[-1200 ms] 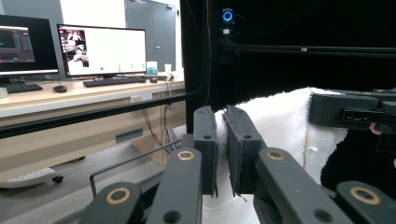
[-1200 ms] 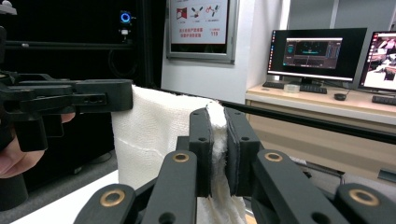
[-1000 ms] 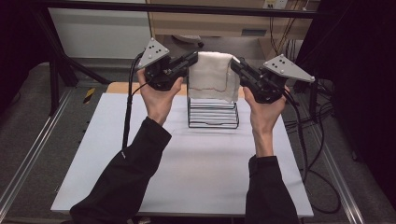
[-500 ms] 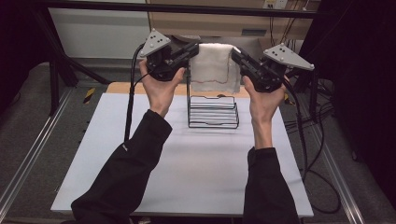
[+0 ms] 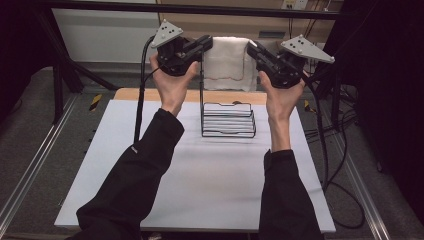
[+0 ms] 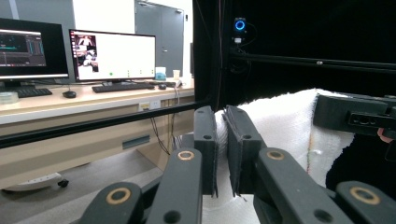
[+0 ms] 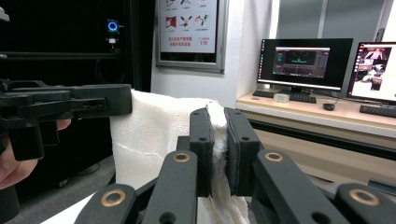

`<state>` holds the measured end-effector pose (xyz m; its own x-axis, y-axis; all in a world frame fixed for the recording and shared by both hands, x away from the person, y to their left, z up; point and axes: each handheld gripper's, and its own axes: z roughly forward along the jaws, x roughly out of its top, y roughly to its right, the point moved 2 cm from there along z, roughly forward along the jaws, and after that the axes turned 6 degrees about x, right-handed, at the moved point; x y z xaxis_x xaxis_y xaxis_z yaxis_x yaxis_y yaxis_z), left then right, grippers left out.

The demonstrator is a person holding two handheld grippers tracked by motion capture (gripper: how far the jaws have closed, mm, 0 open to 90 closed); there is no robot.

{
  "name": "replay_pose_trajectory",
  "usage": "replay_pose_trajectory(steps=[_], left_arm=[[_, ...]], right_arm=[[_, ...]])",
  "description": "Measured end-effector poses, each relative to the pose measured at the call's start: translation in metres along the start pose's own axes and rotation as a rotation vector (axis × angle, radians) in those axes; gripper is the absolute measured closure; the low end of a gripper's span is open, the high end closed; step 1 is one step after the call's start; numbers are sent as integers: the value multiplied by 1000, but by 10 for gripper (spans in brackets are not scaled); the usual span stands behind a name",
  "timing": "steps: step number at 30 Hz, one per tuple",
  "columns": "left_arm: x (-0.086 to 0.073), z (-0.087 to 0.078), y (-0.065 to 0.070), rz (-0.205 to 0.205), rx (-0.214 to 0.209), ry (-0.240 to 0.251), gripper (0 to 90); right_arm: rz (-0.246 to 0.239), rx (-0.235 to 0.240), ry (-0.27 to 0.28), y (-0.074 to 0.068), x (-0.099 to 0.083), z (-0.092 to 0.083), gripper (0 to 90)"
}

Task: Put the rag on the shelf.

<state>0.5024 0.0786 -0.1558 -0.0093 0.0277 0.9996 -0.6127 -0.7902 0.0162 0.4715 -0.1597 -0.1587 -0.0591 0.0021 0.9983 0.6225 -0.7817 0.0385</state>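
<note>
left arm: black sleeve comes in from bottom left, forearm angled up and forward, left hand (image 5: 172, 82) raised above the far half of the table, palm toward the camera
left gripper (image 5: 205, 44): held high, pointing right toward the towel; grey three-cornered plate on top, cable hanging down along the forearm
left jaws: nearly closed, pinching the towel's left top edge; in the left gripper view a white fold sits between the two black pads
towel (image 5: 229, 62): white, thin red line near its lower edge; stretched flat between the two grippers, hanging in the air above and behind the wire rack, clear of the table
wire rack (image 5: 227, 119): black, stands on the table's far centre, between the two forearms; tall upright rod at its left side
right arm: black sleeve from bottom right, forearm near vertical in the high view, right hand (image 5: 281, 97) up level with the left
right gripper (image 5: 251, 49): pointing left, mirrors the left one; grey plate on top
right jaws: nearly closed on the towel's right top corner; cloth squeezed between the pads in the right gripper view
table (image 5: 125, 150): white top, wooden strip along the far edge
room: grey floor with metal rails each side, black frame bars, cables on the right; desk with monitors (image 6: 112, 56) and keyboards behind
</note>
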Motion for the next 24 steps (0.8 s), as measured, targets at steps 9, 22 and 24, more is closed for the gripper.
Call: replay_pose_trajectory(steps=[9,22,24], left_arm=[[6,7,-4,24,11,-2,830],[1,23,-15,22,30,-11,830],[0,26,-17,18,29,-11,830]], right_arm=[[7,-9,0,8,5,10,829],[7,-19,-14,19,1,26,829],[12,-20,-16,21,-1,28,829]])
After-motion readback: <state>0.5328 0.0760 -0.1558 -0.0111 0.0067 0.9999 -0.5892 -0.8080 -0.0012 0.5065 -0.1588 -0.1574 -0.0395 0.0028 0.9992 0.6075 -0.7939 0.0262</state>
